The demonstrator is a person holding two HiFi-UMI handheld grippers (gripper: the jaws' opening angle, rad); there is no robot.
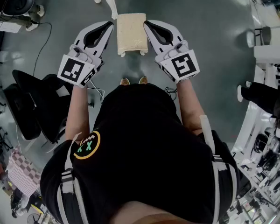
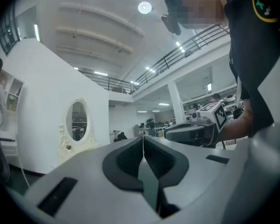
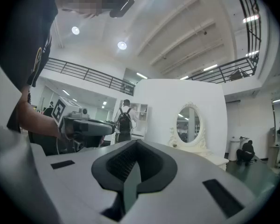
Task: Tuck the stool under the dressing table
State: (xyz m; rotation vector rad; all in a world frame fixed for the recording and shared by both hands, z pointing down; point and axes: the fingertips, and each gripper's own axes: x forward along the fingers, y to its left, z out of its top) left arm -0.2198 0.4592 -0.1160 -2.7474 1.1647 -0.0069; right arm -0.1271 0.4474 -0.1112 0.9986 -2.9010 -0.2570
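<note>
Stool (image 1: 131, 33): padded seat on rigid legs, probably light; push at the seat edge. Left tool (image 1: 108, 28) and right tool (image 1: 149, 27) clenched, empty.

Left tool (image 1: 107, 27) and right tool (image 1: 148, 26) held level, jaws together.

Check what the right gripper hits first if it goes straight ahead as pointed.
The right gripper would probably meet the white partition wall, just left of the oval mirror on the dressing table. The stool looks lower and off that line. Depth is unclear.
</note>
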